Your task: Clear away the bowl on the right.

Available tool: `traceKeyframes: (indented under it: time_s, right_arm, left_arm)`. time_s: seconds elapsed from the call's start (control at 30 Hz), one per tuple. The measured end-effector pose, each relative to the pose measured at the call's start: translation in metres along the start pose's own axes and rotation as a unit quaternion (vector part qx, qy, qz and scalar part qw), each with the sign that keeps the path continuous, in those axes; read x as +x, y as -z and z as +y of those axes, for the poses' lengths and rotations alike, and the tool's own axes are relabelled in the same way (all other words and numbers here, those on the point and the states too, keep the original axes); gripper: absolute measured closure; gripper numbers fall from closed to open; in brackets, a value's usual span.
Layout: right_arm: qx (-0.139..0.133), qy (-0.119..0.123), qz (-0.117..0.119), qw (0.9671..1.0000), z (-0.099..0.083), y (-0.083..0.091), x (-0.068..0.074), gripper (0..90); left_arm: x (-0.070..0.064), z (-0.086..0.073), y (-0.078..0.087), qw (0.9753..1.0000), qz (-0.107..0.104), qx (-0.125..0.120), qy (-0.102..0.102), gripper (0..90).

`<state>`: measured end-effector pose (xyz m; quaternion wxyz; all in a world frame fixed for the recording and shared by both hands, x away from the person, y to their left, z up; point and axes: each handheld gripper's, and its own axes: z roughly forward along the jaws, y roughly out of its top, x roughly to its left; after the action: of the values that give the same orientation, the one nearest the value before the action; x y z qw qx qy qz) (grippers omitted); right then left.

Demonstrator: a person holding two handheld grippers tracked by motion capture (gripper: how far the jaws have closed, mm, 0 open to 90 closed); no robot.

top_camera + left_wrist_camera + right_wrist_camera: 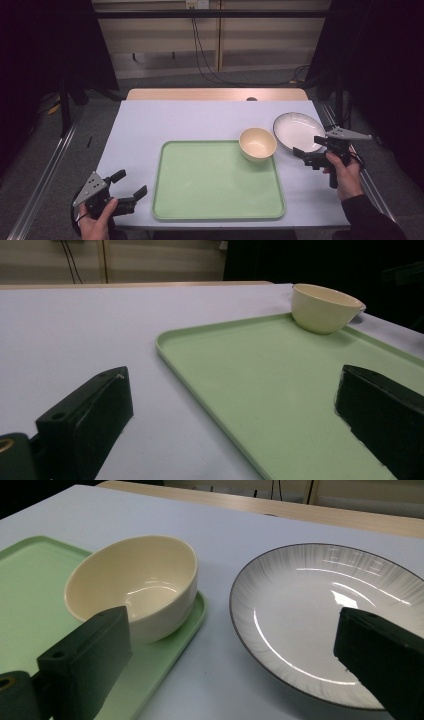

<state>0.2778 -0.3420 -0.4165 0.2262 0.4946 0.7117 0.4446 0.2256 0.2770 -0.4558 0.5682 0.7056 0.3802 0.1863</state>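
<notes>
Left gripper (131,183): held low at the near left corner of the table (190,117), gripped by the left hand (95,220), jaws spread wide and empty, pointed toward the tray's left edge. In the left gripper view, aimed across the green tray (280,380), one jaw over the bare table top, the other over the tray floor.

Right gripper (309,147): held by the right hand (344,175) at the table's right side, forearm entering from the bottom right corner, jaws wide apart and gripping nothing, tips hovering at the near edge of the plate (299,131). In the right gripper view, pointed between the cream bowl (134,585) and the plate (325,615), one jaw in front of the bowl, the other over the plate's near right rim.

Green tray (217,180): lying flat on the table's near half, floor bare apart from the bowl. Cream bowl (257,143): upright and empty, seated in the tray's far right corner, close against the tray lip. Plate: white with a dark rim, empty, resting on the table just beside the tray's far right corner, near the bowl but apart from it.
</notes>
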Motion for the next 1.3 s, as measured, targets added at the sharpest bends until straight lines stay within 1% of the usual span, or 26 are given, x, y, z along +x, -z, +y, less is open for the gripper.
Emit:
traceKeyframes:
  time_s: [0.13,0.17,0.27,0.33,0.4,0.43,0.5,0.53,0.57,0.6,0.63,0.7,0.8,0.9,0.93,0.97,1.07,1.13,1.17,1.3]
  right_arm:
    - [-0.003,0.001,-0.001,1.0000,-0.006,0.006,0.003,1.4]
    - [-0.004,0.000,-0.001,1.0000,-0.009,0.009,0.005,1.4]
    - [-0.004,0.000,0.003,1.0000,-0.013,0.011,0.007,1.3]
    - [-0.005,0.003,0.001,1.0000,-0.016,0.014,0.009,1.3]
    - [-0.010,0.002,0.002,0.9999,-0.018,0.017,0.010,1.4]
    - [-0.008,0.005,0.000,1.0000,-0.019,0.018,0.010,1.4]
    - [-0.010,0.000,0.004,0.9999,-0.021,0.021,0.011,1.4]
    - [-0.011,0.003,-0.002,0.9999,-0.023,0.024,0.011,1.4]
    - [-0.011,0.003,-0.002,0.9999,-0.023,0.024,0.011,1.4]
    - [-0.015,-0.002,-0.001,0.9999,-0.024,0.026,0.011,1.4]
    - [-0.016,-0.001,-0.003,0.9999,-0.025,0.027,0.011,1.4]
    - [-0.017,0.002,-0.005,0.9998,-0.028,0.031,0.011,1.4]
    - [-0.017,-0.004,0.000,0.9999,-0.033,0.036,0.014,1.4]
    - [-0.020,-0.006,-0.002,0.9998,-0.037,0.041,0.016,1.4]
    - [-0.020,-0.007,0.000,0.9998,-0.038,0.042,0.016,1.4]
    - [-0.019,-0.006,0.000,0.9998,-0.040,0.043,0.017,1.4]
    - [-0.013,-0.012,0.006,0.9998,-0.044,0.046,0.019,1.4]
    - [-0.011,-0.009,0.001,0.9999,-0.047,0.048,0.019,1.5]
    - [-0.011,-0.006,0.003,0.9999,-0.048,0.049,0.019,1.6]
    - [-0.020,-0.011,-0.003,0.9997,-0.054,0.056,0.019,1.7]
  left_arm:
    - [0.000,0.000,0.000,1.0000,-0.002,0.002,-0.003,2.0]
    - [0.000,0.000,0.000,1.0000,-0.001,0.000,-0.001,2.1]
    - [0.000,0.000,0.000,1.0000,0.004,-0.004,0.005,2.2]
    - [0.000,0.000,0.000,1.0000,0.003,-0.003,0.007,2.5]
    - [-0.001,0.000,0.000,1.0000,0.007,-0.001,0.001,2.6]
    - [-0.001,0.000,0.000,1.0000,0.007,-0.002,0.002,2.6]
    - [-0.001,0.000,0.000,1.0000,0.007,-0.002,0.002,2.6]
    - [-0.001,0.000,0.000,1.0000,0.008,-0.002,0.003,2.6]
    - [-0.001,0.000,0.000,1.0000,0.008,-0.002,0.003,2.6]
    - [-0.001,0.000,0.000,0.9999,0.012,-0.003,0.003,2.7]
    - [-0.001,0.000,0.001,0.9999,0.012,-0.001,0.001,2.9]
    - [-0.001,0.000,0.000,0.9999,0.013,-0.003,0.007,2.9]
    - [-0.001,0.000,0.000,0.9999,0.012,-0.003,0.007,2.9]
    - [-0.001,0.000,0.001,0.9999,0.012,0.000,0.003,2.9]
    - [-0.001,0.000,0.001,0.9999,0.015,-0.003,0.006,2.9]
    - [-0.002,0.000,0.001,0.9998,0.015,-0.004,0.007,2.9]
    - [-0.001,0.000,0.001,0.9998,0.017,-0.004,0.007,2.9]
    - [-0.001,0.000,0.001,0.9998,0.019,-0.004,0.005,2.9]
    - [-0.001,0.000,0.001,0.9998,0.019,-0.004,0.004,2.9]
    - [-0.002,0.000,0.000,0.9998,0.017,-0.004,0.006,2.9]
